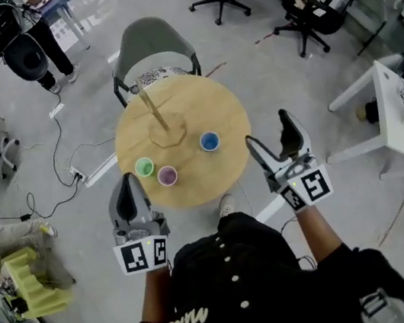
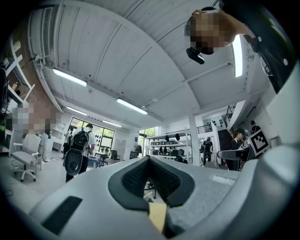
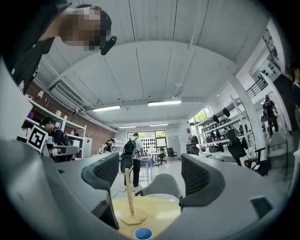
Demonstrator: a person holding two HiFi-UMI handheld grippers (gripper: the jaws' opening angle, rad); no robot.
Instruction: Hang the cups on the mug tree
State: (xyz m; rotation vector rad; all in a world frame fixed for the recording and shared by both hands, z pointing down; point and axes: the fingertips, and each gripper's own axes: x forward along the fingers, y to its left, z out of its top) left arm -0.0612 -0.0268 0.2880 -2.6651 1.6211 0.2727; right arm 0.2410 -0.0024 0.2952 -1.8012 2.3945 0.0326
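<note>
We hold our left hand-held gripper (image 1: pixel 126 184) with its jaws pressed together and our right hand-held gripper (image 1: pixel 270 133) with its jaws apart, nothing in either. On the round bench (image 1: pixel 211 101), the green cup (image 1: pixel 144 167), purple cup (image 1: pixel 167 175) and blue cup (image 1: pixel 209 141) stand near the mug tree (image 1: pixel 156 118).

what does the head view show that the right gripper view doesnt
Only the head view: the green cup and the purple cup near the table's front edge, and the left gripper, fingers together. Only the right gripper view: the ceiling and its strip lights. Both: the round wooden table, the bare mug tree, the blue cup, the grey chair behind the table, and the right gripper, fingers apart and empty.
</note>
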